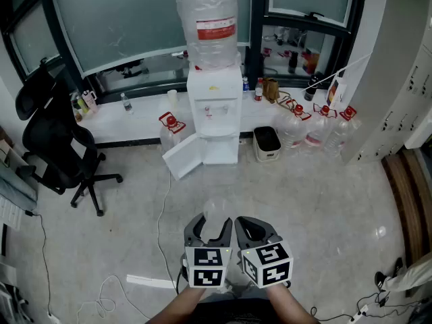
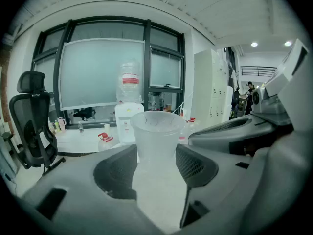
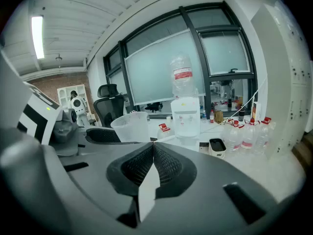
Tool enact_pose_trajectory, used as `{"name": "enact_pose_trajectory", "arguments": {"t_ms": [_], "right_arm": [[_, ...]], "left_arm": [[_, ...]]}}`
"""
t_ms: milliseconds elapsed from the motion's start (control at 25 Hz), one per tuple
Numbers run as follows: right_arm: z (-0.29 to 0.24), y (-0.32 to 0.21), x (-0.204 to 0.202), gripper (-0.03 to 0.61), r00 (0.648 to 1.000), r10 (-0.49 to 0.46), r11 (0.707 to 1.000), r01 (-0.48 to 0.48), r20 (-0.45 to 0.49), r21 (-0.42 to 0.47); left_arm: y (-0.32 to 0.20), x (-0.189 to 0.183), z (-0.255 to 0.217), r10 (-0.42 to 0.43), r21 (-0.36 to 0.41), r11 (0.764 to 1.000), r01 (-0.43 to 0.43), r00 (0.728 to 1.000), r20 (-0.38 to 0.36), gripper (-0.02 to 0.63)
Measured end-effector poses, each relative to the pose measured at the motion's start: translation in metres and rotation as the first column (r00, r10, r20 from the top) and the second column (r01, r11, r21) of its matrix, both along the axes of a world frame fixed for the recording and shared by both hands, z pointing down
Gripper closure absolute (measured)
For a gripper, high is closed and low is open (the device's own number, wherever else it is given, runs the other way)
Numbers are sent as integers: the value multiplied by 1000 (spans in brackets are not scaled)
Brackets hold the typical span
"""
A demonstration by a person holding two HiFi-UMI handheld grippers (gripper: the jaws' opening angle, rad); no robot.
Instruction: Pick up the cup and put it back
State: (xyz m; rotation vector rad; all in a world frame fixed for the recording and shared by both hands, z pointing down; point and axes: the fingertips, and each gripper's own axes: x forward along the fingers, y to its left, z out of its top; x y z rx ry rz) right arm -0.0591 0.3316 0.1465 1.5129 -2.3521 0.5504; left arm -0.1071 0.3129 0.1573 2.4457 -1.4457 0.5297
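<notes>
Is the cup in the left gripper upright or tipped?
Upright. The cup stands rim-up with its mouth level, clamped at its sides between the jaws of the left gripper.

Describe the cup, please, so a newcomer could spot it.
Find the white water dispenser by the window. Before it, above the floor, the left gripper grips an upright translucent plastic cup; the right gripper beside it is shut, empty.

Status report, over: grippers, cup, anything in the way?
Left gripper shut on cup, held upright off the floor. Right gripper shut, empty. Water dispenser ahead, nothing between.
</notes>
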Motion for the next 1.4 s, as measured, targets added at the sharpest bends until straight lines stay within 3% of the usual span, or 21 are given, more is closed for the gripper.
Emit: {"name": "enact_pose_trajectory", "arguments": {"t_ms": [800,1400], "right_arm": [[-9,-12,-25,557,1000,1,1000,-1,8,19],[-1,-82,11,557,998,-20,1000,19,60,9]], "left_arm": [[-10,-24,-12,3,28,1000,-2,1000,-12,367],[-78,14,-8,-19,25,1000,18,999,29,367]]}}
